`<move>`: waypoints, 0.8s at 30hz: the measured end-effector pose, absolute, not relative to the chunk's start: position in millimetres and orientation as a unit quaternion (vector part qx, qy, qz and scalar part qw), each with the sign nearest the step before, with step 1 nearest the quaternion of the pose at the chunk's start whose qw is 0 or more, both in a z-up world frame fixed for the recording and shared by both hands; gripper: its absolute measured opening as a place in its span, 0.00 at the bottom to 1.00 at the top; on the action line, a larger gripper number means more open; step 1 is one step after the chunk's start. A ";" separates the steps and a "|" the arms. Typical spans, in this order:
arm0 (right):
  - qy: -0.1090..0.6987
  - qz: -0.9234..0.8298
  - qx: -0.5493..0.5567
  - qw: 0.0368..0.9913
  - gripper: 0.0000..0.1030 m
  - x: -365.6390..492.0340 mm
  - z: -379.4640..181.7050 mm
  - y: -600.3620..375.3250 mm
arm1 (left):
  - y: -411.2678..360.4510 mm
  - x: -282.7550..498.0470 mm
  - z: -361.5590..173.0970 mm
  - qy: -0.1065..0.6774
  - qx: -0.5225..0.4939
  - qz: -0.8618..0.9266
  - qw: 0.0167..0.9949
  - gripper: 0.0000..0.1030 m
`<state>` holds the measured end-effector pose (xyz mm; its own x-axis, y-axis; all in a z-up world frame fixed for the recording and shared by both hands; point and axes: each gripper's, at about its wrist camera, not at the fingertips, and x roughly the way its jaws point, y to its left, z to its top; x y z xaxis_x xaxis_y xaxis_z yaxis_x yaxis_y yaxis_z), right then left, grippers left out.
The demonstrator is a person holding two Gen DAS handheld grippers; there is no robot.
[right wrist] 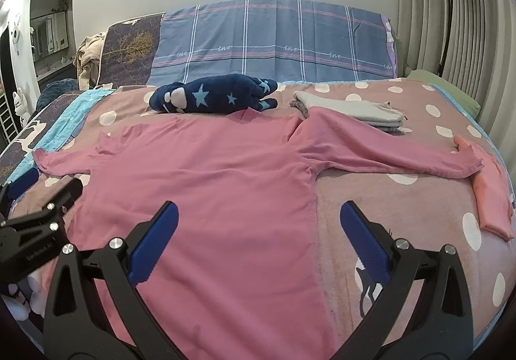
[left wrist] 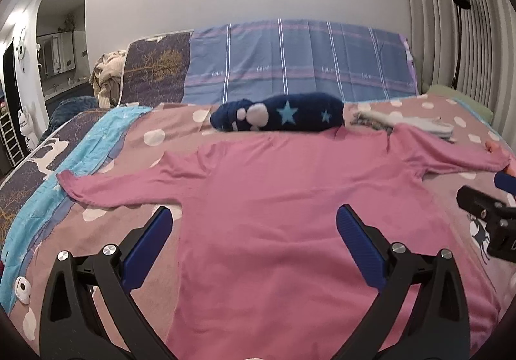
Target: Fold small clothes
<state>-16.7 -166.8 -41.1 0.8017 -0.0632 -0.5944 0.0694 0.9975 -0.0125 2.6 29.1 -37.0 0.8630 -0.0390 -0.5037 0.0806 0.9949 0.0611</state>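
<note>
The bed [right wrist: 371, 218] under its polka-dot cover carries everything. Spread flat ahead of both grippers lies the pink long-sleeved top [right wrist: 209, 186], sleeves out to either side. Beyond its collar sits a navy star-patterned plush [right wrist: 209, 95], and past the right sleeve a folded grey pile [right wrist: 361, 111] and a coral garment [right wrist: 490, 195]. The left hand-held gripper [left wrist: 254, 224] and the right hand-held gripper [right wrist: 259, 218] both gape wide, holding nothing. A pinch at the hem could well gather the cover beneath, dragging the top askew.

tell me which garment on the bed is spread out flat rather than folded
The pink long-sleeved shirt, lying flat with both sleeves stretched out. The grey clothes behind its sleeve sit in a folded stack, and the orange piece lies folded.
</note>
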 end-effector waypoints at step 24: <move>0.375 -0.024 0.014 0.927 0.98 6.1 -64.1 -151.9 | 47.5 19.3 -67.1 0.336 0.019 -0.034 0.941 0.96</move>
